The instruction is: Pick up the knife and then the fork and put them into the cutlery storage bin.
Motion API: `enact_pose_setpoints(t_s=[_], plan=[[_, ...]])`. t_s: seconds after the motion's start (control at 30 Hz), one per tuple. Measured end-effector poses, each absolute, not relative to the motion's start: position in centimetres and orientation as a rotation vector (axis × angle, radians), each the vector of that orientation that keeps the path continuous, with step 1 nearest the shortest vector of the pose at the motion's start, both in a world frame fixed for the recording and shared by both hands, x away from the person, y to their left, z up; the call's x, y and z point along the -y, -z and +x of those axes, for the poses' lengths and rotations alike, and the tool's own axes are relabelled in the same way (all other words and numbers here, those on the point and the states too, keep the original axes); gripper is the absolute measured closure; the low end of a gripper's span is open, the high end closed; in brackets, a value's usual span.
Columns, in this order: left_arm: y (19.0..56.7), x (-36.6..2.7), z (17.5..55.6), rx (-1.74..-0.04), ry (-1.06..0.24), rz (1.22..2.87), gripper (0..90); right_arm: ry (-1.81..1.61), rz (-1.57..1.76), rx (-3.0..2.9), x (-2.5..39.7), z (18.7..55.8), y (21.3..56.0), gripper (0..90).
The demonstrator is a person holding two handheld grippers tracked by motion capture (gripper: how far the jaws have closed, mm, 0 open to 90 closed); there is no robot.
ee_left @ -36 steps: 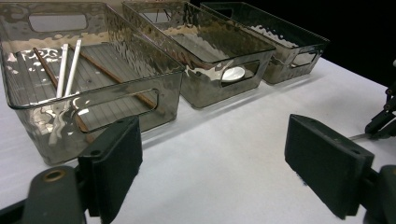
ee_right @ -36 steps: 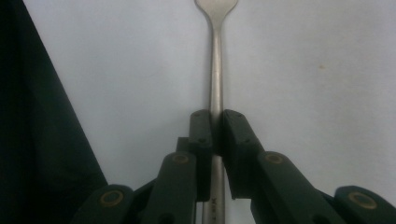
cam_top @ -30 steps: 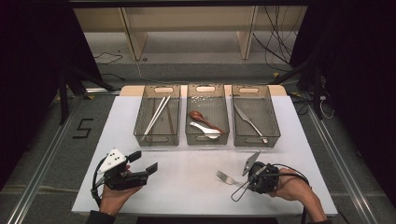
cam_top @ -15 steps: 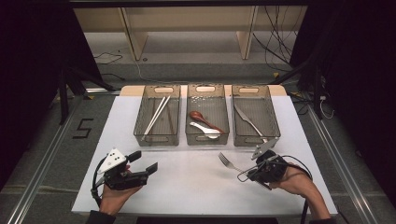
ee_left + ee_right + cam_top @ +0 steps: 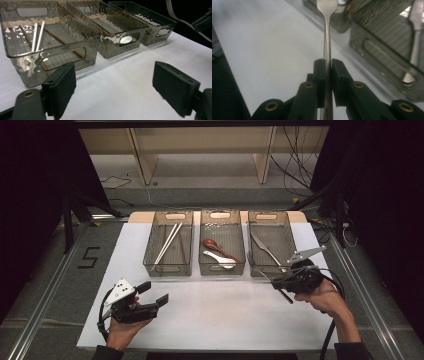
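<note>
My right tongs (image 5: 325, 67) clamped the slim silver metal fork (image 5: 326, 42) by its handle, tines pointing far-left, just near of the right smoky plastic bin (image 5: 272, 241); my left tongs (image 5: 152, 295) gaped empty.

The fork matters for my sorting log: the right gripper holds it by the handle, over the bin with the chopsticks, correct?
Not quite. The right gripper does clamp the fork by its handle, but the high view puts it by the right-hand bin holding the knife, not the chopsticks' bin.

left bin (image 5: 168, 246): chopsticks (image 5: 166, 242) | middle bin (image 5: 221, 245): spoons (image 5: 219, 254) | right bin (image 5: 272, 242): knife (image 5: 265, 248)
</note>
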State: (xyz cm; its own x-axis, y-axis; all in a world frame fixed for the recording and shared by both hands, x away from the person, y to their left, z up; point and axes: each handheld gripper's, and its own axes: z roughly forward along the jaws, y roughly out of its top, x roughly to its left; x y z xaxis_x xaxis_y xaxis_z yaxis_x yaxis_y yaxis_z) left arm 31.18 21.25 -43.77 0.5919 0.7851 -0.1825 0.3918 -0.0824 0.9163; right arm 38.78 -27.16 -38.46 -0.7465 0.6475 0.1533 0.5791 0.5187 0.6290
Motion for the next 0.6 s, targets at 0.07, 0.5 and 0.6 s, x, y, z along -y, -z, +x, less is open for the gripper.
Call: enact_pose_setpoints(t_s=[0.07,0.5,0.6], plan=[[43.8,-21.2,31.2,-0.983,-0.435,1.696,18.8,-1.053,1.104,-2.612,27.6,39.2,38.2,83.1],[43.8,-21.3,31.2,-0.985,-0.434,1.696,18.8,-1.095,1.201,-2.506,28.6,40.8,37.7,83.1],[43.8,-21.3,31.2,-0.985,-0.435,1.695,18.8,-1.097,1.212,-2.489,28.6,41.1,37.6,83.1]])
